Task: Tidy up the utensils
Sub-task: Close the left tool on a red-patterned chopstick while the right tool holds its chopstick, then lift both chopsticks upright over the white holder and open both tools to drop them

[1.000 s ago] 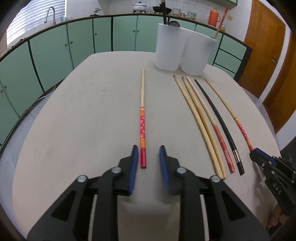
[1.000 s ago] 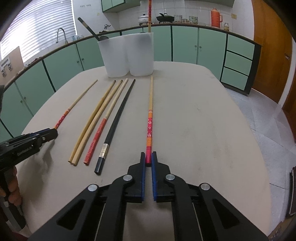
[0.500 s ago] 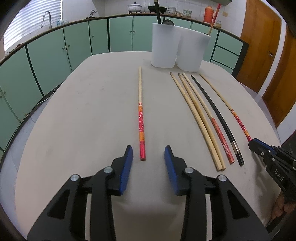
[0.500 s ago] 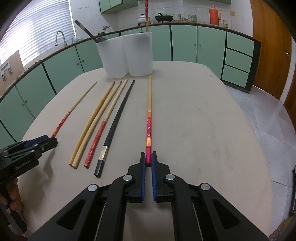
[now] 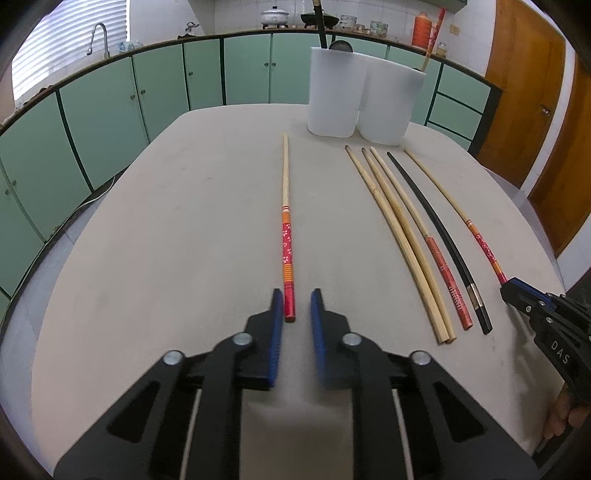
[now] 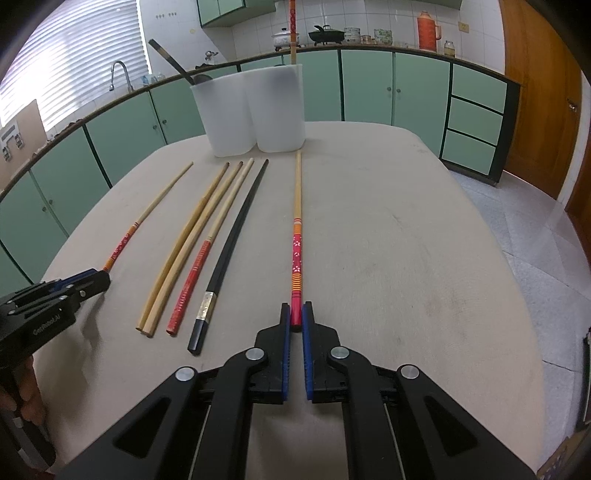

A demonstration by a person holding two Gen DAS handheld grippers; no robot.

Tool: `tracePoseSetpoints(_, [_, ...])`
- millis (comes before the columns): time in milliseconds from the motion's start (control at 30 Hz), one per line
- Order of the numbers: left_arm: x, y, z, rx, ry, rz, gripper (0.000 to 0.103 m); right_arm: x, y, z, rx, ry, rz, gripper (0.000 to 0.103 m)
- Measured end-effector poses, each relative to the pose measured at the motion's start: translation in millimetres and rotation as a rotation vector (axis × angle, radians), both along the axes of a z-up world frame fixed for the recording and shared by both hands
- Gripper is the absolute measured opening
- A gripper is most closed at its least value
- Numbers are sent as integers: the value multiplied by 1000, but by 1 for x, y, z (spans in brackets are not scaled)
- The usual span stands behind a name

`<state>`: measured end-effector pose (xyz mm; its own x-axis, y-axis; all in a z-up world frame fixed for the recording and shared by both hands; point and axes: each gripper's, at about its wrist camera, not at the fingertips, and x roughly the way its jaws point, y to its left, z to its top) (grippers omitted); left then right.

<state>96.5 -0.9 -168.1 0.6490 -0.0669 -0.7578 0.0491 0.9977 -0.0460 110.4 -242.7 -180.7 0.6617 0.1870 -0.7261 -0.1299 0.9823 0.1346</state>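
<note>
Two red floral chopsticks lie on the beige table [image 5: 166, 258]. In the left wrist view the red end of one floral chopstick [image 5: 286, 240] sits between the blue pads of my left gripper [image 5: 297, 299]. Its jaws are closing; the stick rests against the left pad, with a gap to the right pad. In the right wrist view my right gripper [image 6: 295, 314] is shut on the red end of the other floral chopstick [image 6: 296, 251]. Two white containers [image 5: 332, 96] [image 6: 277, 107] stand at the far end.
Between the two floral sticks lie two plain bamboo chopsticks [image 6: 184, 240], a red-handled one [image 6: 192, 280] and a black one [image 6: 229, 251]. A dark utensil [image 6: 173, 62] and a red chopstick [image 6: 293, 26] stand in the containers. Green cabinets ring the table.
My left jaws widened, then narrowed around the chopstick's red end. The right gripper and its chopstick have not moved.
</note>
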Motion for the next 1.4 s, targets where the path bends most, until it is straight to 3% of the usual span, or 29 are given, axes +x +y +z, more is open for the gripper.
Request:
tracePoseSetpoints(67, [-1, -1, 0, 10, 0, 3, 5, 0, 0, 0, 1, 0, 0, 6])
tracePoseSetpoints(333, [-5, -4, 6, 33, -15, 3, 5, 1, -1, 0, 14, 2, -1, 6])
tracePoseSetpoints(500, [-14, -9, 29, 94, -88, -16, 5, -2, -7, 12, 10, -21, -14, 6])
tracePoseSetpoints(800, [-28, -15, 98, 95, -270, -49, 5, -3, -23, 74, -30, -145, -17, 6])
tracePoseSetpoints(1100, [-8, -20, 168, 29, -417, -62, 5, 15, -37, 140, -7, -248, 1, 6])
tracePoseSetpoints(1400, [25, -28, 206, -54, -440, -102, 5, 46, -34, 202, 12, -312, 79, 6])
